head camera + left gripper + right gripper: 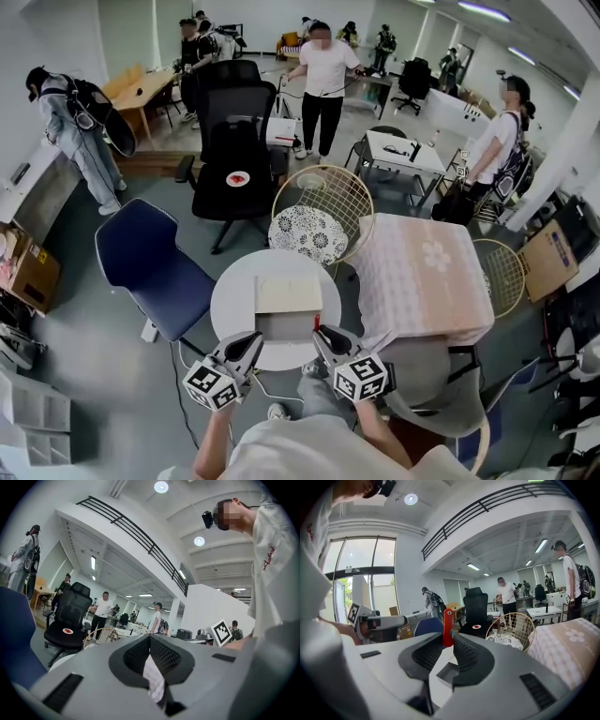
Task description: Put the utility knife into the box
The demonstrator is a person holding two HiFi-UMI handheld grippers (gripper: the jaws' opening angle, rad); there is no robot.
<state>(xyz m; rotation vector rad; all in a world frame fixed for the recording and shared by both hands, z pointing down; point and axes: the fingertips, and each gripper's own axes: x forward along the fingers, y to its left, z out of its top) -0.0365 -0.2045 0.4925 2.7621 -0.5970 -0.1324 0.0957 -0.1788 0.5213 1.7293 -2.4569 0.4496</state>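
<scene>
An open box (284, 327) with a grey inside and its cream lid (289, 292) thrown back sits on the small round white table (232, 302). My right gripper (319, 334) hovers at the box's near right corner, shut on the red utility knife (316, 324). In the right gripper view the knife (447, 625) stands upright between the pads of that gripper (449, 640), with the box (451, 673) just below. My left gripper (254, 338) is at the box's near left corner. Its jaws (150, 638) meet at the tips and hold nothing.
A blue chair (141, 255) stands left of the table. Behind it is a wire chair (323, 202) with a patterned cushion, and to the right a table under a pink cloth (422, 274). A black office chair (234, 159) and several people stand farther back.
</scene>
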